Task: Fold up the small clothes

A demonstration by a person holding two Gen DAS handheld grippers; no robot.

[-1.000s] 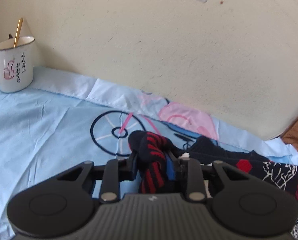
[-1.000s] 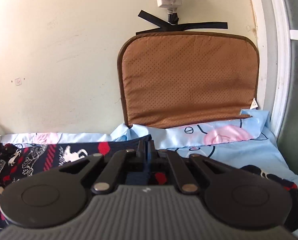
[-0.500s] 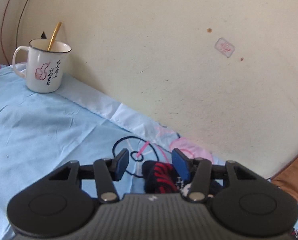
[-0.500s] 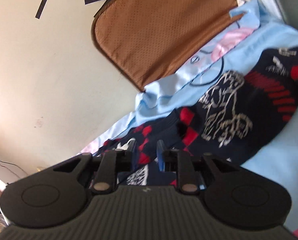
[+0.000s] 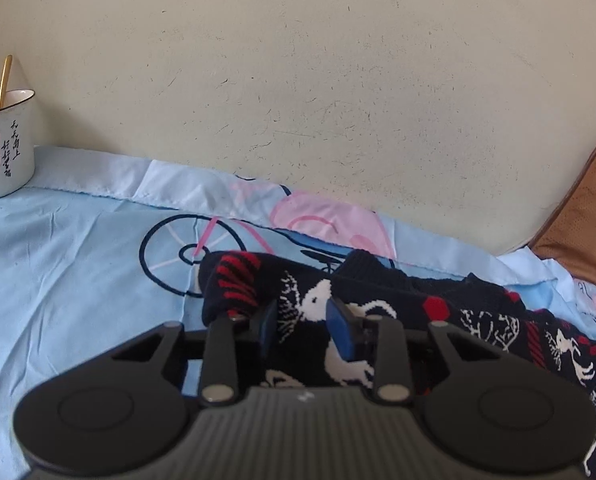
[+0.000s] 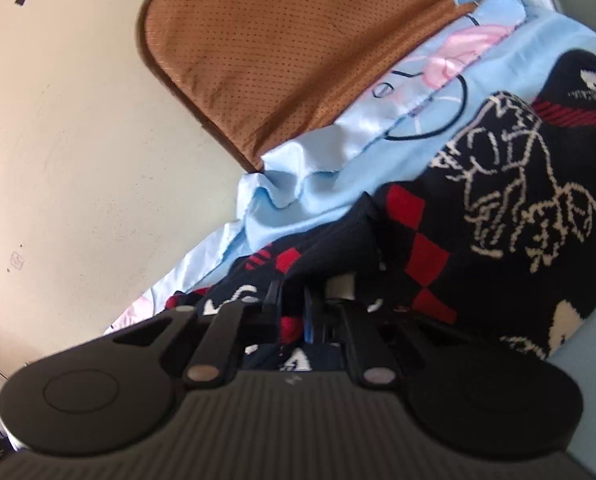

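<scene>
A dark navy knitted garment (image 5: 378,292) with red blocks and white animal figures lies rumpled on a pale blue printed bedsheet (image 5: 66,264) beside a cream wall. The left gripper (image 5: 301,322) angles downward, jaws closing around its fabric. The right gripper (image 6: 294,306), rolled sideways, is closing narrowly on another fold
</scene>
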